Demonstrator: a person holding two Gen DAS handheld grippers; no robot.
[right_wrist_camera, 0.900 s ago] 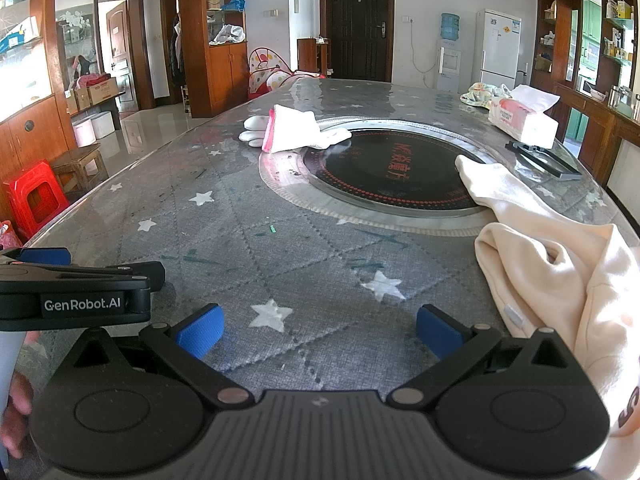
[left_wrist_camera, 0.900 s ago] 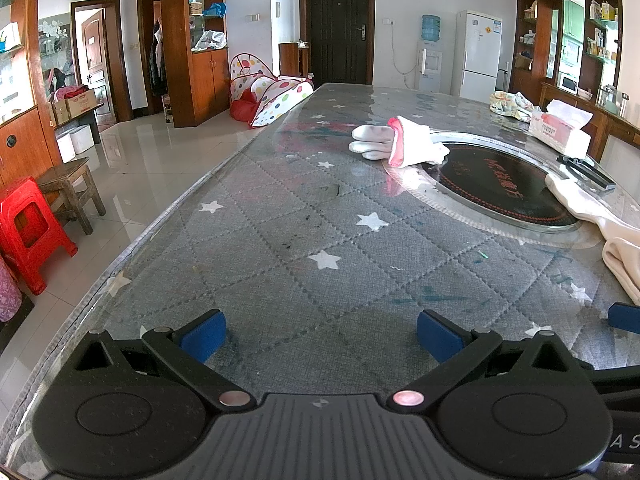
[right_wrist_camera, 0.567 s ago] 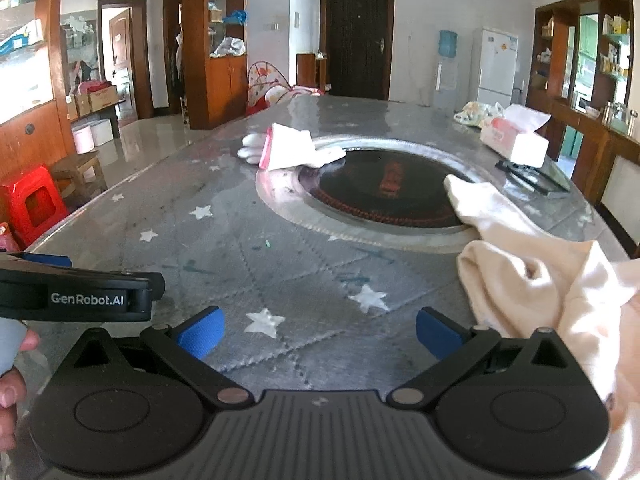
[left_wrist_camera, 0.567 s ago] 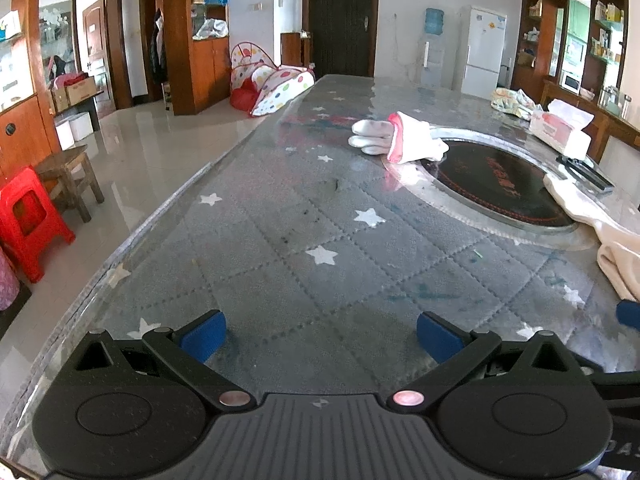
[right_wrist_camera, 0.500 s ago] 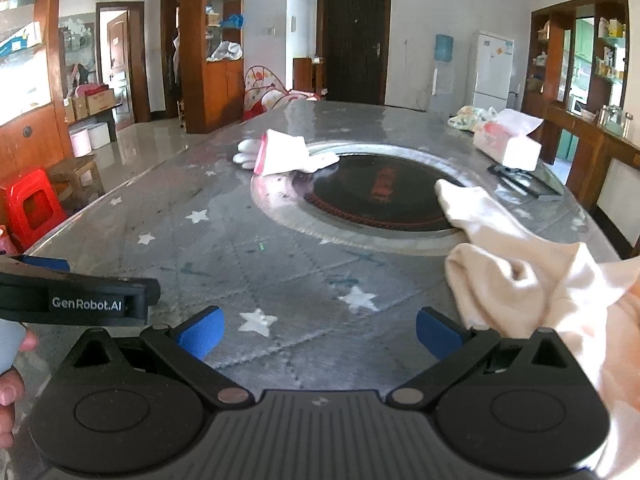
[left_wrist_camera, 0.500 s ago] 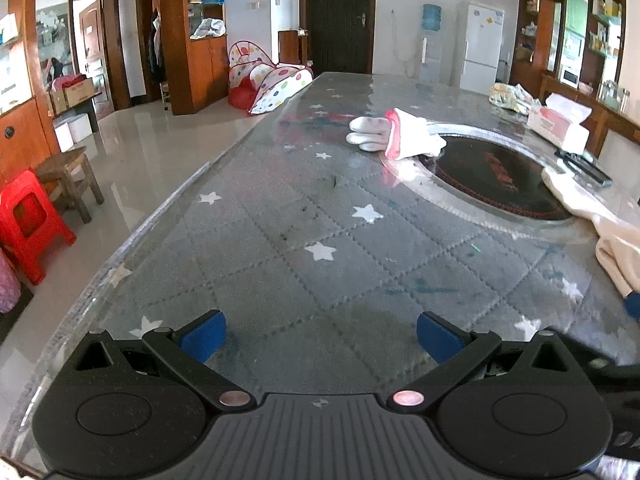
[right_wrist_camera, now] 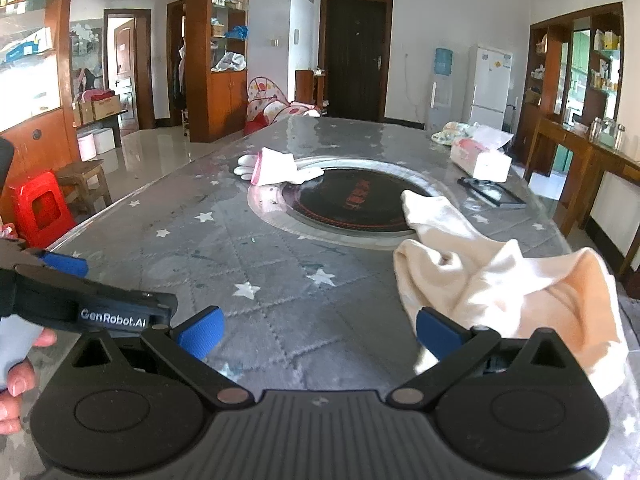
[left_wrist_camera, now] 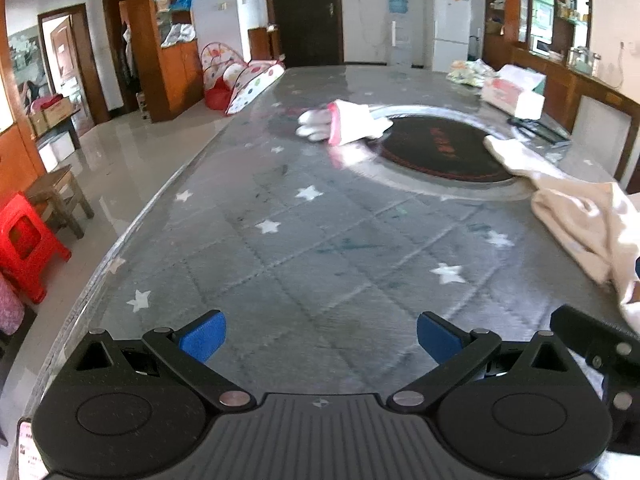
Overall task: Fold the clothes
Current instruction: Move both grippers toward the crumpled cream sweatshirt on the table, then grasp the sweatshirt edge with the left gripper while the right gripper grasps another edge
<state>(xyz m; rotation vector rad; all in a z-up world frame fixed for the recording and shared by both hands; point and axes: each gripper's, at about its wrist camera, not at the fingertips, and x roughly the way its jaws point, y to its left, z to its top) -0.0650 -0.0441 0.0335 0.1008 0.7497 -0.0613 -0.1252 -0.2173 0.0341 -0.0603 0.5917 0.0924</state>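
A cream garment [right_wrist_camera: 488, 272] lies crumpled on the right side of the grey star-patterned table [right_wrist_camera: 256, 264]; it also shows at the right edge of the left wrist view [left_wrist_camera: 580, 216]. My right gripper [right_wrist_camera: 318, 332] is open and empty, its right pad beside the garment's near edge. My left gripper [left_wrist_camera: 320, 336] is open and empty above bare table, left of the garment. A folded white and pink garment [left_wrist_camera: 348, 126] lies far back by the round black inset [left_wrist_camera: 440, 148].
A tissue box [right_wrist_camera: 480, 160] and a flat black item [right_wrist_camera: 496, 196] sit at the far right of the table. The left table edge drops to the floor, where a red stool [left_wrist_camera: 28, 240] and a wooden stool stand.
Both grippers have risen and shifted right, bringing the cream garment closer to the right gripper. Both stayed open. The garment's near part now looks bunched higher.
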